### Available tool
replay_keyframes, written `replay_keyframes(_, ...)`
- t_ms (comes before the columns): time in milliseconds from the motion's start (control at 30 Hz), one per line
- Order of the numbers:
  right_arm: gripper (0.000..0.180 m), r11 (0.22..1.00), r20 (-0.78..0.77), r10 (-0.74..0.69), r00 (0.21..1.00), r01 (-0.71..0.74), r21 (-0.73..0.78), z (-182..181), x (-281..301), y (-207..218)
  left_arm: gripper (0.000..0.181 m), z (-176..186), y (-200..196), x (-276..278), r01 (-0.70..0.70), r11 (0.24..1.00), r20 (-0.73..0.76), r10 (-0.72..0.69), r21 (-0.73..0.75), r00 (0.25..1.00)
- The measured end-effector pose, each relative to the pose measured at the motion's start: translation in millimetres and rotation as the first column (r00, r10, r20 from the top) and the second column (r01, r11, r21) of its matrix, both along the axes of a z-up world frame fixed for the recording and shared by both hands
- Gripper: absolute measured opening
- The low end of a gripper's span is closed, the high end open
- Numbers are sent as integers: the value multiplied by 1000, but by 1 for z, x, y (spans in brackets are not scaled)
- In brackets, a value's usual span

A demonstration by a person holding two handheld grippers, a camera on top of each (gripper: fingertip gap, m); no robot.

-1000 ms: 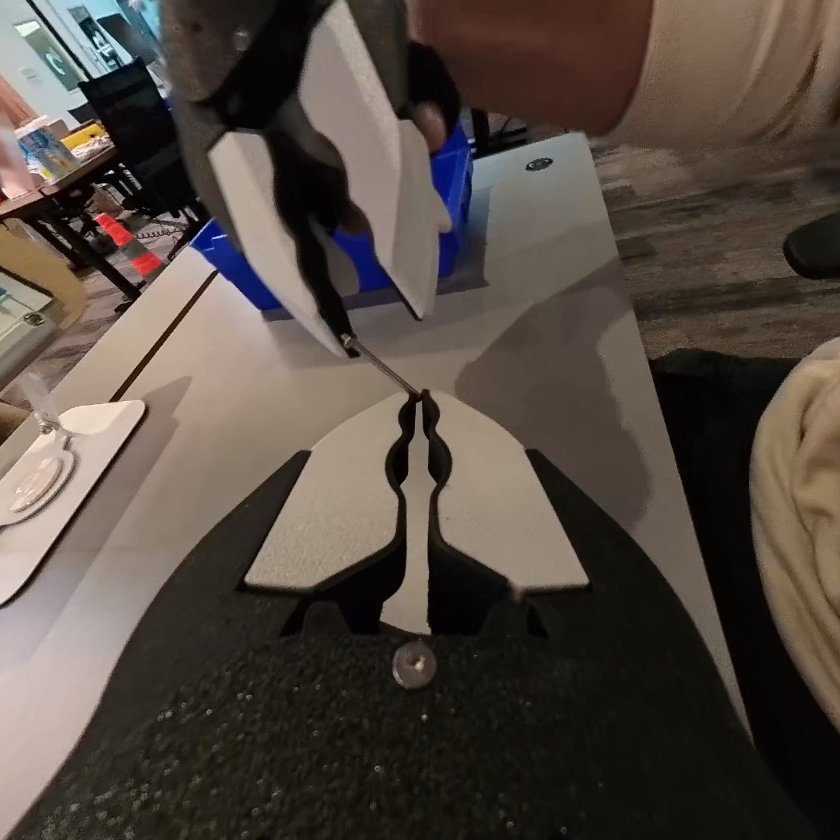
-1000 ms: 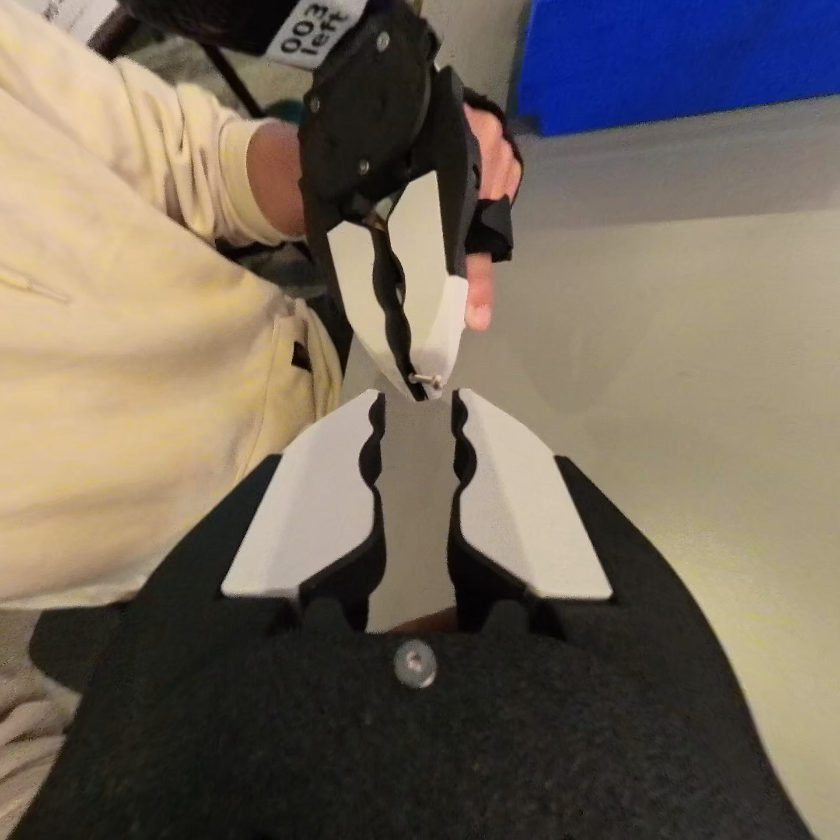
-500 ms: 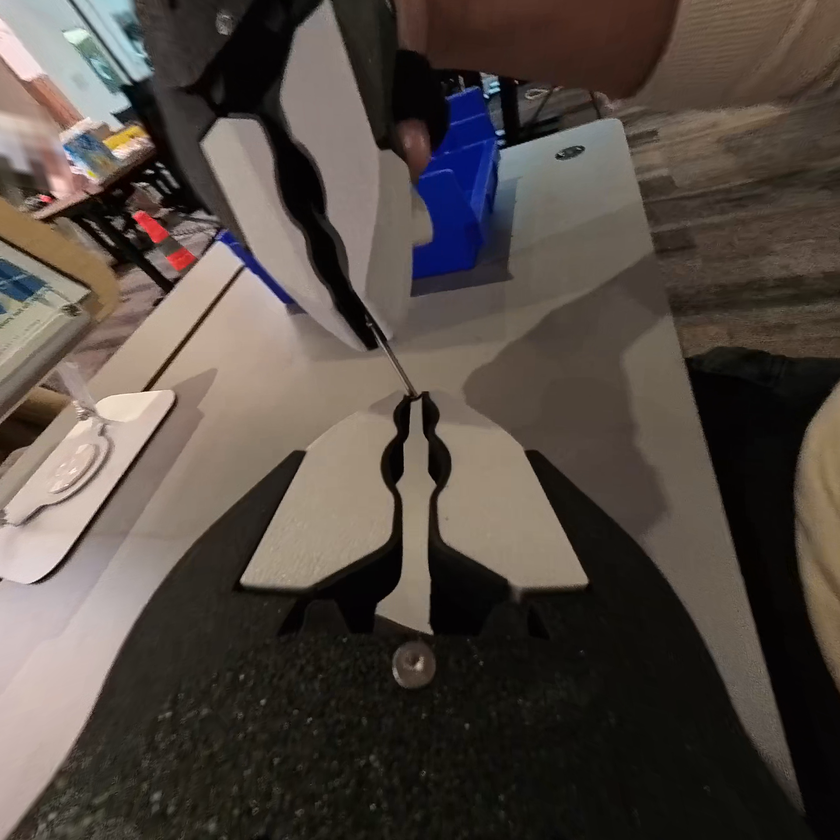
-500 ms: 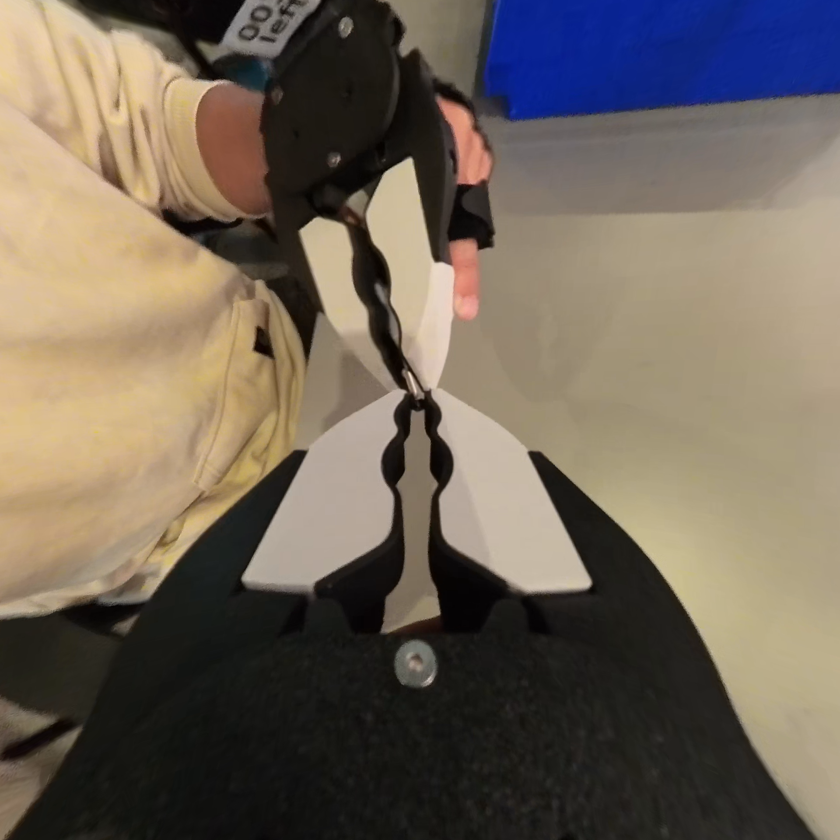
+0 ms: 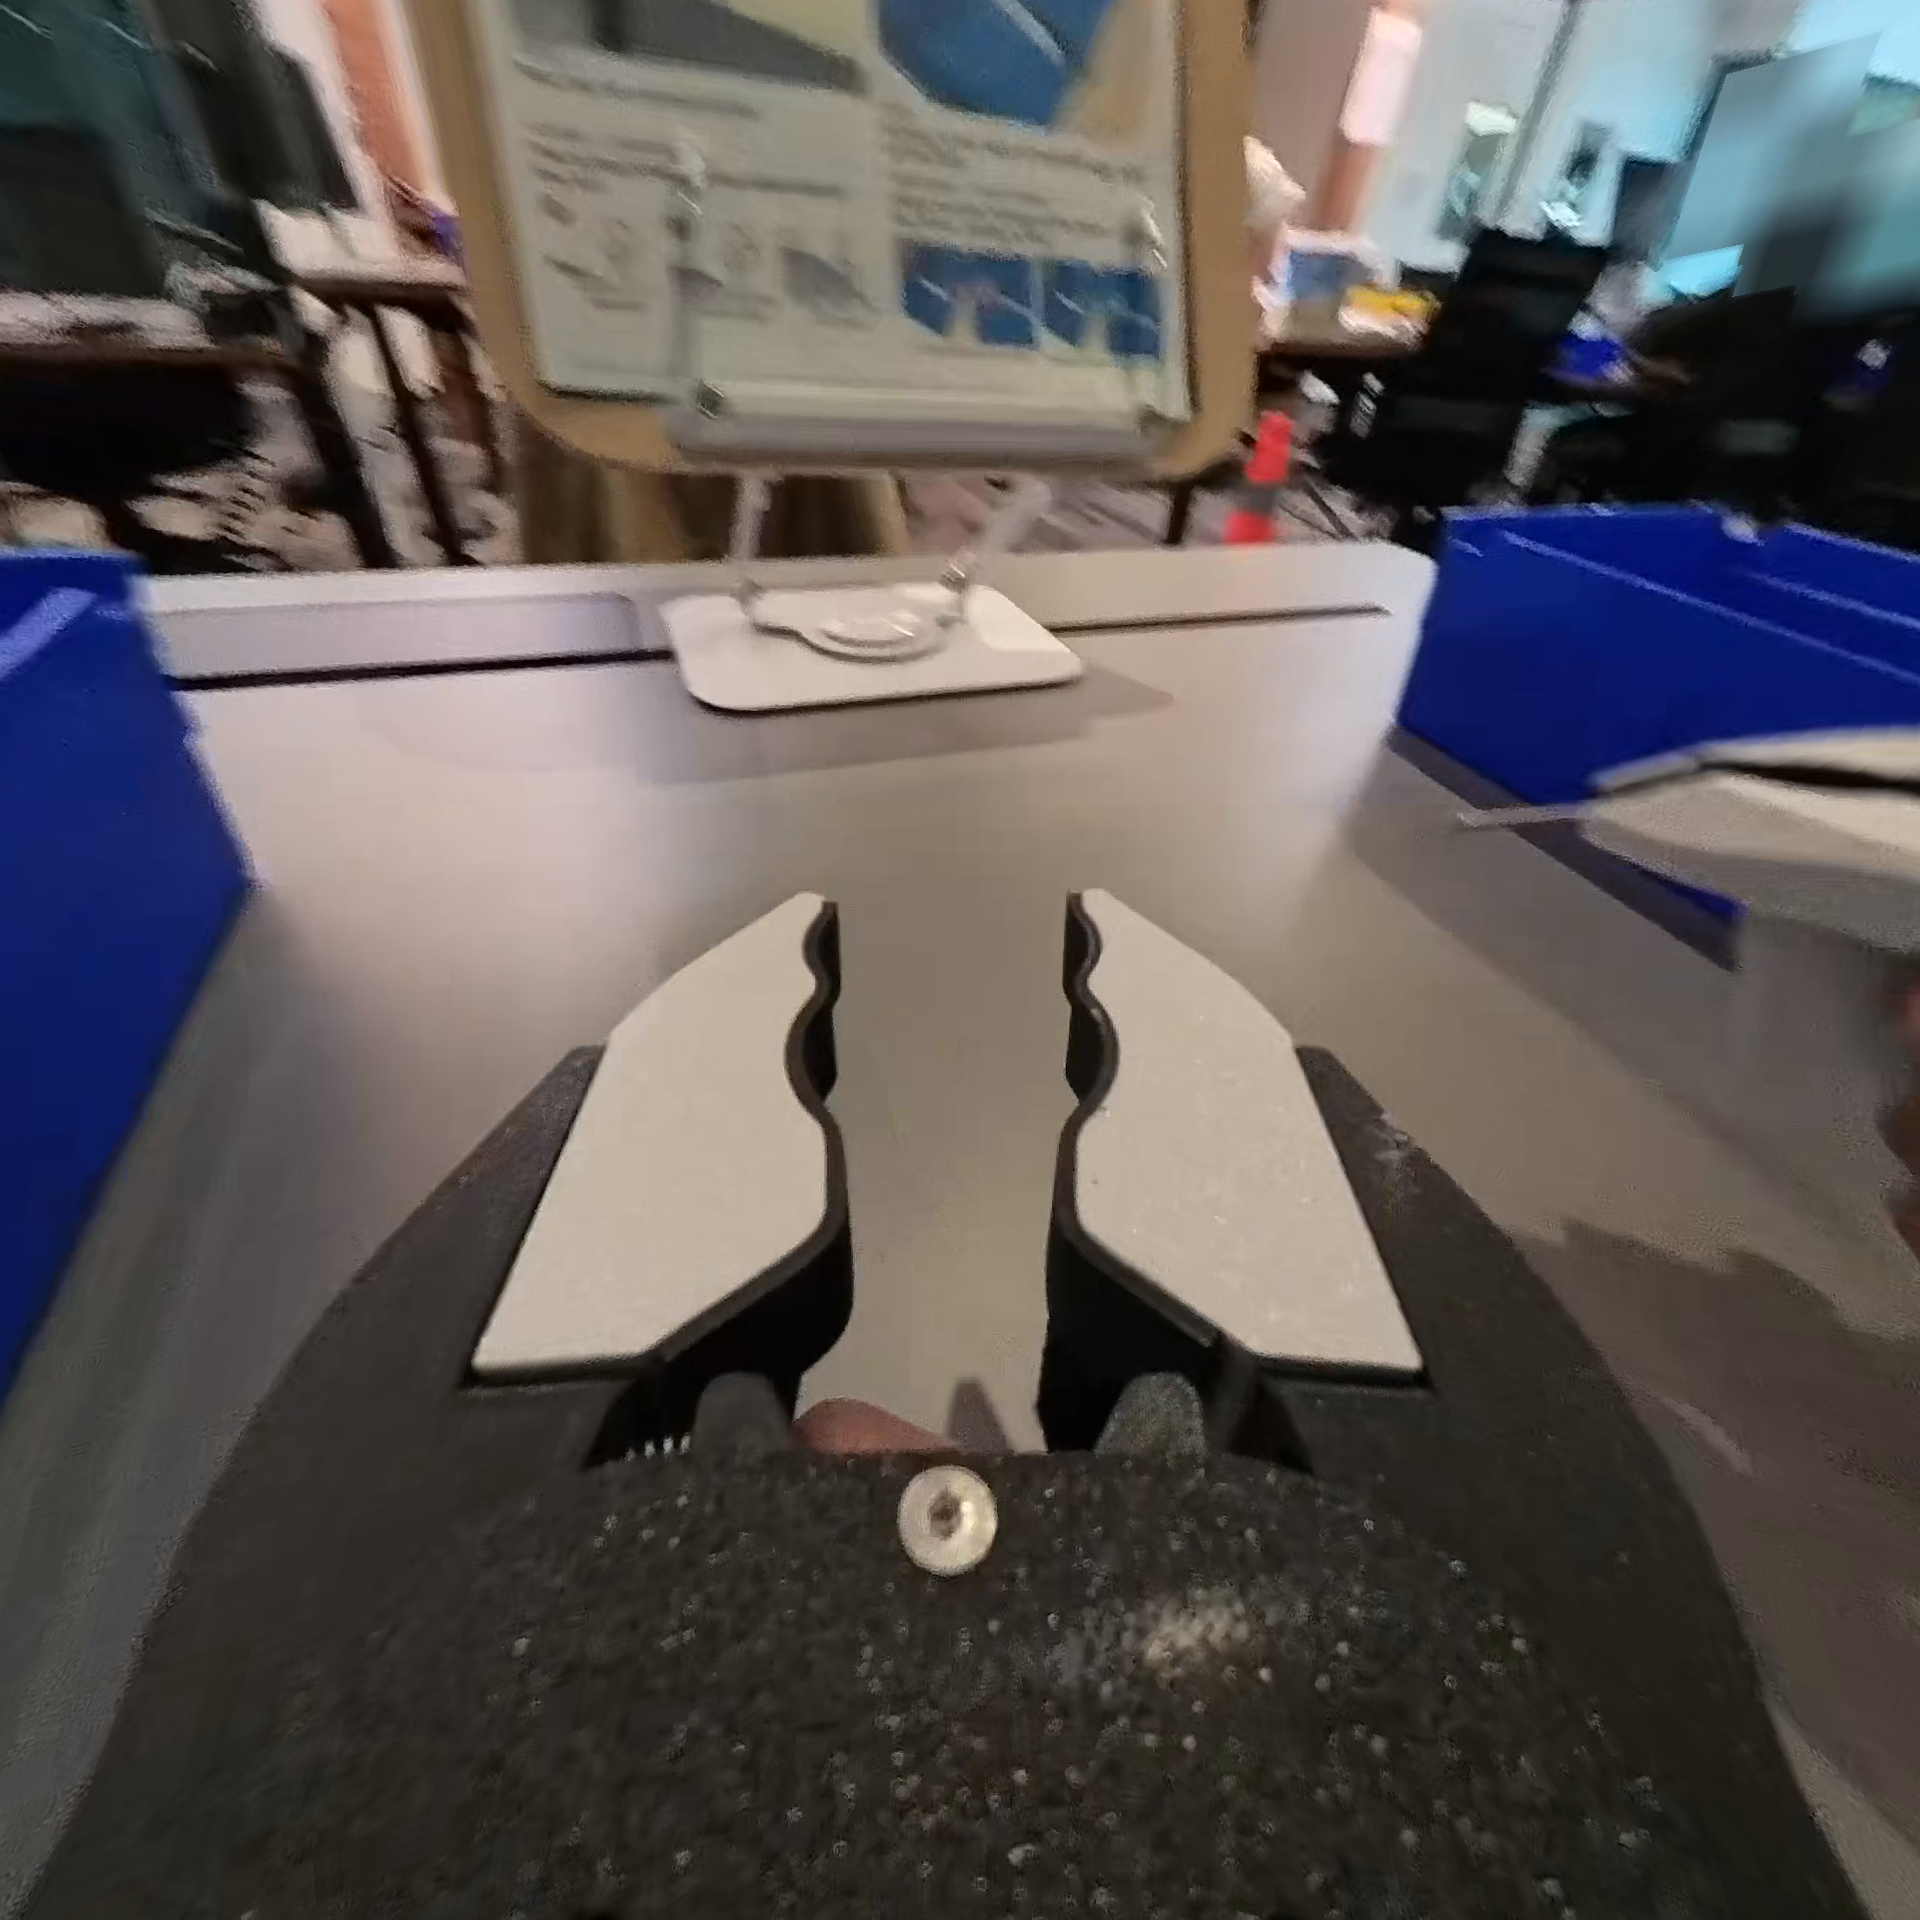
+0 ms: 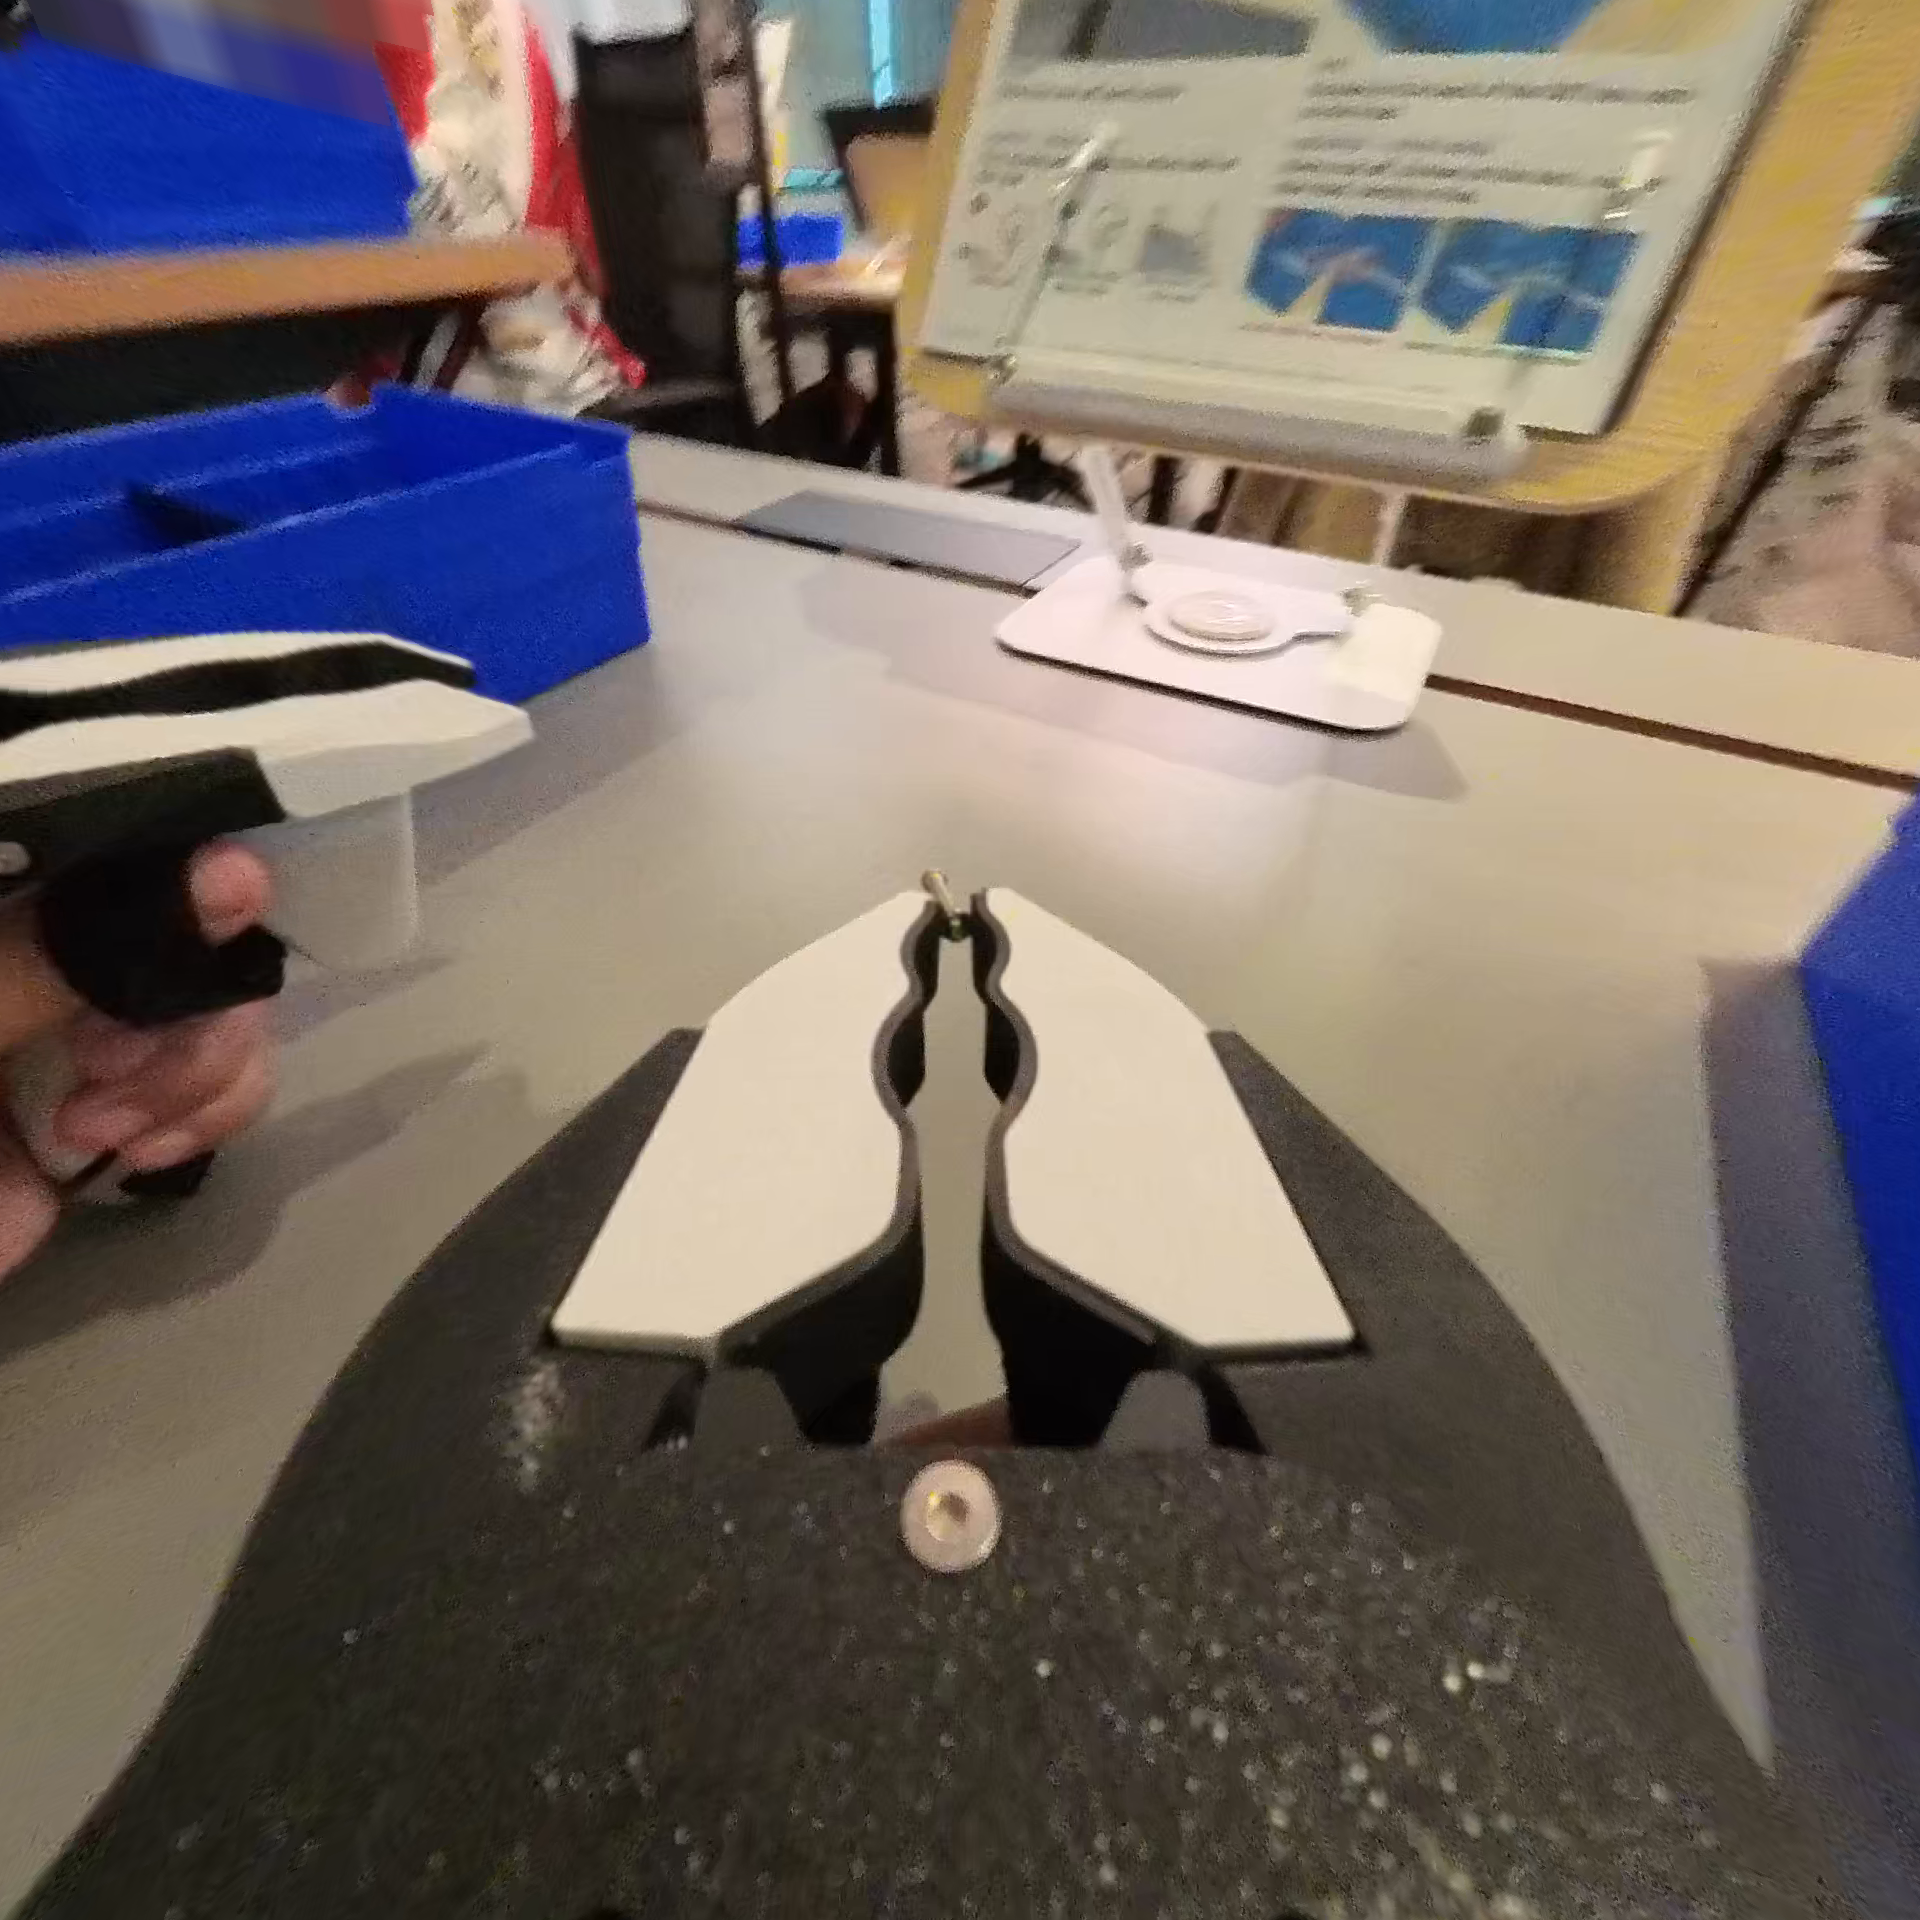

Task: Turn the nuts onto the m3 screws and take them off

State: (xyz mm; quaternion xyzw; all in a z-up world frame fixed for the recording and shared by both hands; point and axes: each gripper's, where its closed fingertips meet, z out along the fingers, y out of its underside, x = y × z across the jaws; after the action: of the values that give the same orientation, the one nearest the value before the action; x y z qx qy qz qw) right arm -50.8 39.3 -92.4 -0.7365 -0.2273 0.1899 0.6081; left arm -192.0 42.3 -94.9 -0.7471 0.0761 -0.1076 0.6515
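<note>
Left gripper (image 5: 951, 914) jaws apart, grey table (image 5: 623, 831), blue bins (image 5: 1621, 634)

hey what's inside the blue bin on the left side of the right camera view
The blue bin shows a divider and bare blue walls in the right wrist view. No parts are visible inside, but its floor is hidden by the front wall and the left gripper.

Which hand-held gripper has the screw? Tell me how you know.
The right hand-held gripper: its fingers are pinched nearly together on the small metal screw at their tips. The left hand-held gripper is spread wide open with nothing between its fingers.
</note>
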Motion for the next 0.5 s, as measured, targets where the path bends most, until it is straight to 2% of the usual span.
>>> replay_keyframes(67,5,992,-34,-115,993,116,53,-3,10,-6,39,2,0,-8,-56,998,7,56,21,998)
replay_keyframes(133,5,982,-54,-160,986,165,93,-2,14,-11,39,2,0,-11,-80,997,14,79,24,997)
replay_keyframes(233,5,970,-49,-177,983,183,163,6,15,-16,39,0,0,-8,-52,999,20,52,12,998)
replay_keyframes(400,5,979,-84,-154,984,164,119,3,16,-15,38,-4,2,-5,-11,1000,47,12,-19,999)
replay_keyframes(467,5,971,-75,-155,985,166,173,17,24,-17,38,-4,2,-4,-3,1000,42,4,-20,999)
replay_keyframes(500,5,959,-52,-173,984,180,219,36,35,-18,37,-4,2,-3,0,1000,33,1,-17,999)
